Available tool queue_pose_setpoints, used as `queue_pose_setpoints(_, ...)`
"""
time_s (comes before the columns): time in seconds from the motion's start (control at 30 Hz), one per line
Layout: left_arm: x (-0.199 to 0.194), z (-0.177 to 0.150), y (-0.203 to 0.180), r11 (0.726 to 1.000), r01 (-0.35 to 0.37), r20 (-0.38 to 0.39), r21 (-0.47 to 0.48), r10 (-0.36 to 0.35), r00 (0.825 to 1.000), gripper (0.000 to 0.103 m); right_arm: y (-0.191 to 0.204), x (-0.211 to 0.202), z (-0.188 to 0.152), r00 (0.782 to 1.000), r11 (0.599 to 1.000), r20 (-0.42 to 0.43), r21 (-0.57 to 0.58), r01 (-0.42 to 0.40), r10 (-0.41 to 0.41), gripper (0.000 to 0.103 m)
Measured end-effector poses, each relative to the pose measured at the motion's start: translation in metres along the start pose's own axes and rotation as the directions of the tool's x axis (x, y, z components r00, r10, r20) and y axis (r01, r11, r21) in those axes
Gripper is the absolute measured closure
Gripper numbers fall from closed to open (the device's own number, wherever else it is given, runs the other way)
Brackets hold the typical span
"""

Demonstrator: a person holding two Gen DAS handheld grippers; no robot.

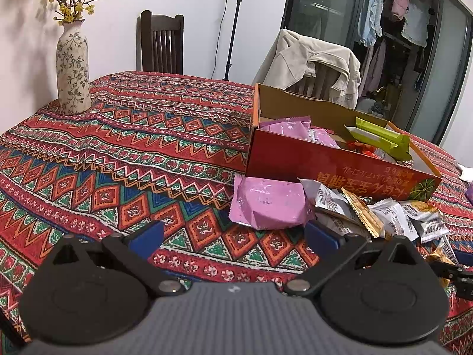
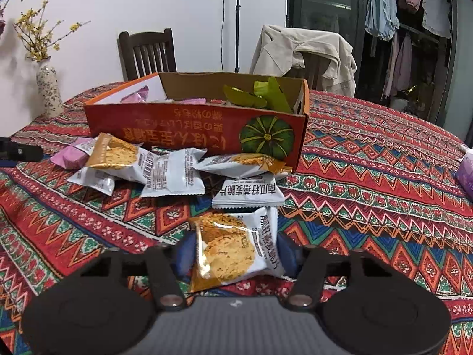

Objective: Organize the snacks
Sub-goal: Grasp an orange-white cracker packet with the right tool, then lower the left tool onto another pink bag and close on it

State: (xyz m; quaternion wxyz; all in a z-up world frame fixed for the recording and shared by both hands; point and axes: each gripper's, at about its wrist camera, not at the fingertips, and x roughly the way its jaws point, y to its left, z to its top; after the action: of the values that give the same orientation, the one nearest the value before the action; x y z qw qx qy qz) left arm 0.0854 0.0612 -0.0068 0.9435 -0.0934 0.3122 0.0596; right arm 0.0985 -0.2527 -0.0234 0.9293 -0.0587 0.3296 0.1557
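Observation:
An orange-red cardboard box (image 2: 189, 124) with a pumpkin picture stands on the patterned tablecloth, with pink packets (image 1: 291, 127) and green packets (image 1: 381, 137) in it. Several white-and-gold cookie packets (image 2: 171, 171) lie in a pile against its front wall. My right gripper (image 2: 236, 251) is shut on one such cookie packet (image 2: 227, 248), its blue pads pressing both sides. My left gripper (image 1: 236, 236) is open with nothing between its fingers. Just beyond it a pink packet (image 1: 269, 204) lies beside the box (image 1: 295, 159) and the pile (image 1: 384, 216).
A flowered vase (image 1: 72, 68) with yellow blossoms stands at the table's far left. Behind the table are a dark wooden chair (image 1: 161, 44) and a chair draped with a beige jacket (image 1: 313, 59). A purple pack (image 2: 467, 171) lies at the right edge.

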Motion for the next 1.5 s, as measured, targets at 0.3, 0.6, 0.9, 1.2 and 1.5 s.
queue_pose_setpoints(0.3, 0.001, 0.0, -0.001, 1.0, -0.003, -0.004, 0.002, 0.003, 1.0, 0.0, -0.004, -0.024, 0.007, 0.994, 0.999, 0.096, 0.019, 0.044, -0.045, 0.054)
queue_pose_setpoints(0.6, 0.007, 0.012, -0.004, 1.0, -0.024, 0.003, 0.014, 0.024, 1.0, 0.0, -0.009, -0.031, 0.036, 0.977, 0.998, 0.204, 0.041, 0.049, -0.056, 0.054)
queue_pose_setpoints(0.9, 0.035, 0.029, -0.006, 0.998, -0.058, -0.022, 0.037, 0.059, 0.998, 0.0, 0.003, -0.007, 0.055, 0.97, 0.999, 0.243, 0.049, -0.004, -0.008, 0.054)
queue_pose_setpoints(1.2, 0.075, 0.036, -0.033, 0.991, -0.041, -0.103, 0.124, 0.054, 0.993, 0.0, -0.005, 0.009, 0.05, 0.968, 0.995, 0.25, 0.099, 0.003, -0.028, 0.053)
queue_pose_setpoints(1.5, 0.093, 0.027, -0.044, 0.991, -0.013, -0.128, 0.134, 0.03, 0.991, 0.0, -0.009, 0.017, 0.041, 0.971, 0.992, 0.235, 0.128, 0.007, -0.037, 0.053)
